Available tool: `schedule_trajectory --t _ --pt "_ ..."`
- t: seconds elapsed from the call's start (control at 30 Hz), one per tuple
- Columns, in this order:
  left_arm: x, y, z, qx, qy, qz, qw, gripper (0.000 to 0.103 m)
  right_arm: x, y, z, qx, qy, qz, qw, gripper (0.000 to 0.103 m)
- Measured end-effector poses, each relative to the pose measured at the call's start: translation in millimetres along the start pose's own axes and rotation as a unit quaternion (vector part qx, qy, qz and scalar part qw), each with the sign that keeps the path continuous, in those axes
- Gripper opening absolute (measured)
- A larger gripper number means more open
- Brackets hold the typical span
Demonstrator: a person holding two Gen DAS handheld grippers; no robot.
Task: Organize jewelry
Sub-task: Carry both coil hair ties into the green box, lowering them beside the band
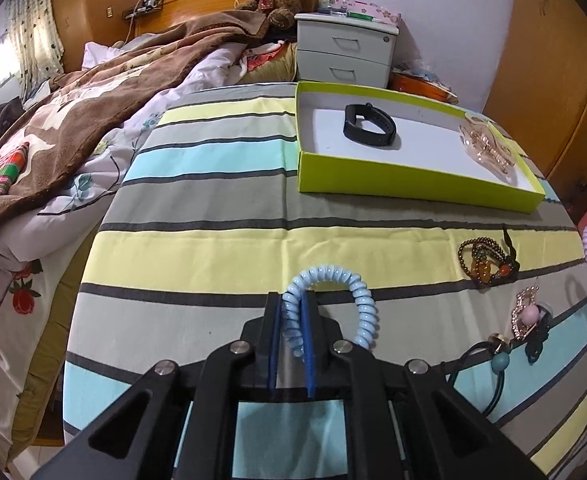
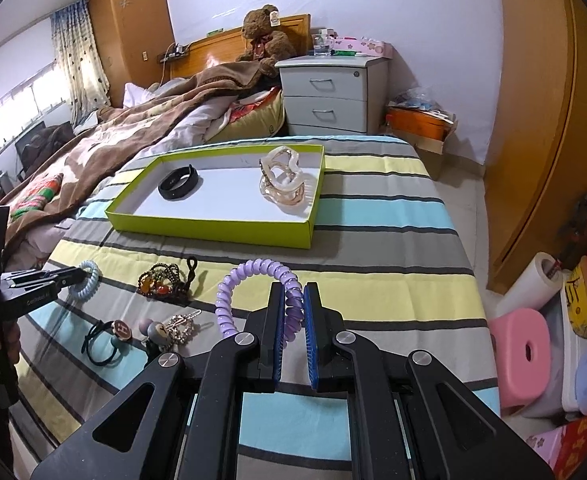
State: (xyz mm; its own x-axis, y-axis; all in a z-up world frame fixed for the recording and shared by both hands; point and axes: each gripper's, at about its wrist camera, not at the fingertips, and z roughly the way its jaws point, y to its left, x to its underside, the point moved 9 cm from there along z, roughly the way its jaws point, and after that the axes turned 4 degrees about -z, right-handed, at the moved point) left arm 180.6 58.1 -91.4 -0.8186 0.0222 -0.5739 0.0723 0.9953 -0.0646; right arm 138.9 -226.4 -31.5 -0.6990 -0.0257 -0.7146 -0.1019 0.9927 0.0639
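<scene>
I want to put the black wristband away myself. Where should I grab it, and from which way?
The black wristband lies as an open loop in the green box. Probably best to come straight down from above and pinch one band wall, one finger inside the loop, one outside.

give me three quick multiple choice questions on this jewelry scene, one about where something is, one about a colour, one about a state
1. Where is the black wristband?
A. on the striped cloth
B. inside the green tray
C. on the nightstand

2. What colour is the spiral hair tie in the right claw?
A. purple
B. orange
C. black

3. What is the state of the left claw?
A. open and empty
B. shut on the light blue spiral hair tie
C. shut on the beaded bracelet

Answers:
1 B, the band lies on the tray's white floor, apart from the clear hair claw clip.
2 A, lilac coils sit between the blue pads.
3 B, its pads pinch the blue coil while the beaded bracelet lies on the cloth.
</scene>
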Motion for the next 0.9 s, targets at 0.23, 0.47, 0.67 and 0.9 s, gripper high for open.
schedule_trajectory --t 0.23,0.47,0.67,0.9 --pt "-3.9 -3.7 -10.9 0.004 -0.011 -0.001 0.9999 0.011 -1.6 1.9 -3.2 -0.002 -0.005 -0.002 1.0 0.01" --pt "-17.0 -9.3 -22.0 0.012 -0.026 -0.003 0.9996 0.011 -9.6 1.0 -7.8 -0.001 -0.012 -0.001 1.0 0.01" --pt "-35.9 -16.1 -30.0 0.023 -0.041 -0.004 0.9989 0.011 -28.0 1.8 -8.8 -0.006 -0.02 -0.002 1.0 0.01" --pt "-64.9 -23.2 -34.4 0.033 -0.058 -0.005 0.9978 0.011 -62.0 12.4 -0.4 -0.01 -0.029 -0.02 0.999 0.01"
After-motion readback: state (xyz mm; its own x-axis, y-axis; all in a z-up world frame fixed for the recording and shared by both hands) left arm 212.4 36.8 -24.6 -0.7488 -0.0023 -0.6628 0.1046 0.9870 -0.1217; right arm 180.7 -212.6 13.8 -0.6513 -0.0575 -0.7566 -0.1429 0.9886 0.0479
